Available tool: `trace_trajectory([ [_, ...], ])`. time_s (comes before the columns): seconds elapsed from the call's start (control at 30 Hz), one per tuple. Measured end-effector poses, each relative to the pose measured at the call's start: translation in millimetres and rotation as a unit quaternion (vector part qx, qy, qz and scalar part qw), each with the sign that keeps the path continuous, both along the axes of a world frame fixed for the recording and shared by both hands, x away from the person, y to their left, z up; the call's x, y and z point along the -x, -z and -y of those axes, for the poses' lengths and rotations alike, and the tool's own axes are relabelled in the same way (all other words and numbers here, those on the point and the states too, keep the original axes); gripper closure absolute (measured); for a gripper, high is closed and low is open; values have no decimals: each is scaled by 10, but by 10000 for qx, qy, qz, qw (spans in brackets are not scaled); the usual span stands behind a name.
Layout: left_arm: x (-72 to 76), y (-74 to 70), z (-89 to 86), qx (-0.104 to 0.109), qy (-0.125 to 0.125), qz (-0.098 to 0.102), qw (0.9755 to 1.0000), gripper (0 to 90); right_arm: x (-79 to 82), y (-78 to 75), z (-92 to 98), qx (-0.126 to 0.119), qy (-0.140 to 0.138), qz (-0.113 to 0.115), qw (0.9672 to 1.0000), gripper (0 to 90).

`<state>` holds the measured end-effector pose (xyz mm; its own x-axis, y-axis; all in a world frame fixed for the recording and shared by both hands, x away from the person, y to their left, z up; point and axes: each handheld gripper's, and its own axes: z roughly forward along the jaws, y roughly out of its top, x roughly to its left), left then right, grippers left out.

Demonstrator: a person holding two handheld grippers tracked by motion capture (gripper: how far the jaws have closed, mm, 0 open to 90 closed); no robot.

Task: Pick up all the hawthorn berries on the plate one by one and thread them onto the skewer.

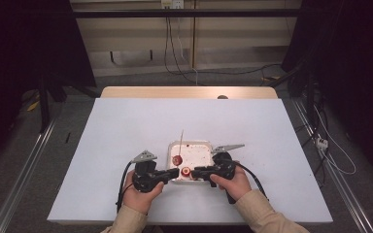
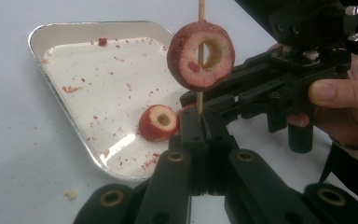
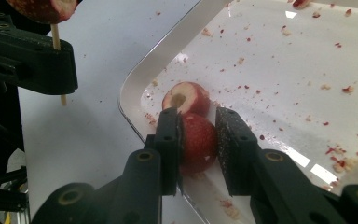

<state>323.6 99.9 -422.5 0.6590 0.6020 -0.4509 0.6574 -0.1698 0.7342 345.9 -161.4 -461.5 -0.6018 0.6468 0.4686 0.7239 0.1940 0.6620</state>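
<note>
My left gripper (image 2: 200, 120) is shut on a thin wooden skewer (image 2: 199, 100) and holds it upright. A cored red fruit ring (image 2: 200, 56) is threaded on the skewer above the jaws. In the high view the skewer (image 1: 180, 138) rises over the tray's near left part. My right gripper (image 3: 198, 116) reaches over the near rim of the white tray (image 3: 158, 56), and both pads press on a red fruit piece (image 3: 199, 142). Just behind it a second cored fruit piece (image 3: 186, 98) lies in the tray. The two grippers (image 1: 175, 173) (image 1: 194, 171) face each other closely.
Red crumbs are scattered across the tray floor (image 2: 98, 79) and on the white table (image 1: 126, 126) beside it. The tray sits near the table's front middle. The person's hands (image 1: 138, 194) hold both grippers at the front edge. Cables trail from each gripper.
</note>
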Motion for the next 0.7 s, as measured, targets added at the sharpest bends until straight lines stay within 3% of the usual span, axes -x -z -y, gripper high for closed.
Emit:
trace_trajectory([
  [0.1,0,2,2,5,42,-28,10000,897,-10,-24,49,-154,198,-76,9997,727],
  [0.17,5,8,16,21,39,-67,10000,897,-27,-94,123,-535,516,-71,9972,727],
  [0.23,12,11,34,51,79,-96,9999,897,-40,-198,198,-936,872,-43,9918,728],
  [0.4,53,13,111,47,287,-156,9995,898,-72,-464,360,-1378,1512,253,9785,729],
  [0.57,133,36,262,-26,617,-248,9978,897,-67,-650,417,-1665,1785,501,9685,729],
  [0.7,189,56,363,-99,803,-286,9963,898,-61,-720,416,-1682,1854,609,9662,729],
])
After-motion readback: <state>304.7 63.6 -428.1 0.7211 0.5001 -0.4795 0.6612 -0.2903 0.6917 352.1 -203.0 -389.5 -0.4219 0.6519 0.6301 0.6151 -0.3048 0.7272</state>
